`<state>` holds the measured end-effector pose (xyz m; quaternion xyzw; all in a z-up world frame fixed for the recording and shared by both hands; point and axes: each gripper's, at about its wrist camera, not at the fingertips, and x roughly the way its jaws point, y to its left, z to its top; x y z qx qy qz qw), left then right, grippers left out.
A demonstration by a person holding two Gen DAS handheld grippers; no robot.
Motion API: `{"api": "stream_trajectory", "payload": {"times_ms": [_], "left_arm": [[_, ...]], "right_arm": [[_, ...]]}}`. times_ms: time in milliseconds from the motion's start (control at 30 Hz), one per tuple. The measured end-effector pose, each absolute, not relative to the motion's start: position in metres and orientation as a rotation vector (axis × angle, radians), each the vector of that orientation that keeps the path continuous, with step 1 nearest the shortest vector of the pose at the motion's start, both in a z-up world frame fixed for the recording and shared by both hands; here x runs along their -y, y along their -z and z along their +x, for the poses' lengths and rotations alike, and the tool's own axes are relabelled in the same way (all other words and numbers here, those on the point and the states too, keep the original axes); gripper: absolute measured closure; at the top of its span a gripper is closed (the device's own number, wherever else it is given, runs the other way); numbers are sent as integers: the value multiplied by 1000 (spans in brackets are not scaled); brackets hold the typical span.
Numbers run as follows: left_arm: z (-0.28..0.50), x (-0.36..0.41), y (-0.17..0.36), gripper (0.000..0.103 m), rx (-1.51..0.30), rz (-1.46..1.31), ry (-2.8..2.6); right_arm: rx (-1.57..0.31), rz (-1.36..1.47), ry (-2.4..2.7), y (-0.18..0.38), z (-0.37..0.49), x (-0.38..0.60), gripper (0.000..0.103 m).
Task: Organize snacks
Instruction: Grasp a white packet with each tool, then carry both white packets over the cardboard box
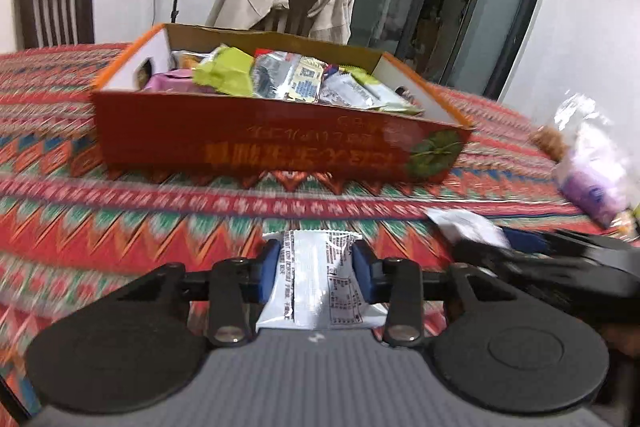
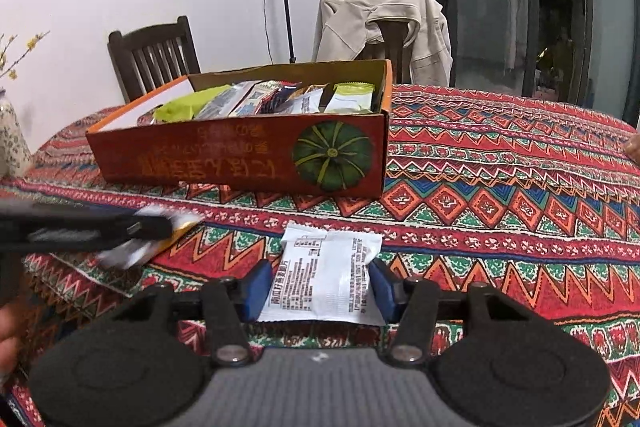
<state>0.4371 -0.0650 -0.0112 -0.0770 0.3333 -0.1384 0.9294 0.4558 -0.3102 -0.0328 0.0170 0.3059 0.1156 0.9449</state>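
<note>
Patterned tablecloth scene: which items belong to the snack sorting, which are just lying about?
Job:
- orange cardboard box holding wrapped snacks
- white snack packet in left tongs
- white snack packet in right tongs

Lying about:
- beige jacket draped on chair
- dark wooden chair
- clear plastic bag

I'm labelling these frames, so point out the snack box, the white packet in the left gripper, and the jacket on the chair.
snack box (image 1: 280, 143): left wrist view, red front wall.
white packet (image 1: 316, 279): left wrist view, printed middle.
beige jacket (image 2: 384, 23): right wrist view, back panel.
</note>
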Motion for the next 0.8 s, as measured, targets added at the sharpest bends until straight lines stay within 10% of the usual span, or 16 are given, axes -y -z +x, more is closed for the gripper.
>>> {"api": "stream_trajectory", "payload": {"times_ms": [800], "left_arm": [[246, -11, -60, 62, -454, -253, 265]], "right_arm": [[-442, 38, -359, -49, 260, 280, 53]]}}
